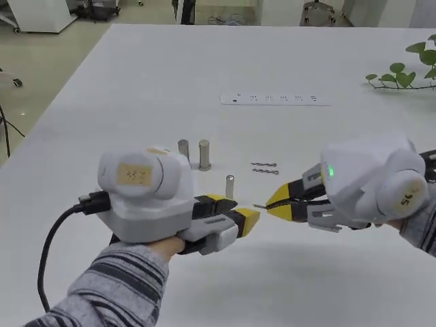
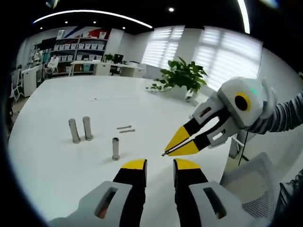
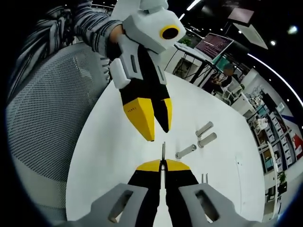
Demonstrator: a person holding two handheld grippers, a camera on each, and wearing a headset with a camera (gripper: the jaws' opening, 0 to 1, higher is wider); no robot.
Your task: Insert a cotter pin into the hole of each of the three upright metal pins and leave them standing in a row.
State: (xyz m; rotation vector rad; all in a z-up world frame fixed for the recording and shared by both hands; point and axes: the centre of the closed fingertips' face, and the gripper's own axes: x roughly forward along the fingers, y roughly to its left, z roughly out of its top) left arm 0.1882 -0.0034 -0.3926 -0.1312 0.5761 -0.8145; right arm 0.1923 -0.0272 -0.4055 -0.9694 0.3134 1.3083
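Left gripper [image 2: 158,164], jaws parted, faces the right gripper [image 2: 174,146] pinching a cotter pin [image 2: 166,152] near one metal pin [image 2: 115,148].

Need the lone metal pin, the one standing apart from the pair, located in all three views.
Head view: the lone metal pin stands at centre, right of and nearer than the pair.
Left gripper view: lone metal pin, left of centre, low.
Right gripper view: lone metal pin, right of centre, sideways since the view is rolled.
Shared landmark: the pair of metal pins.

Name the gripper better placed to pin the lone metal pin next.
Right: the right gripper is shut on a cotter pin near that metal pin; the left gripper is open, empty.
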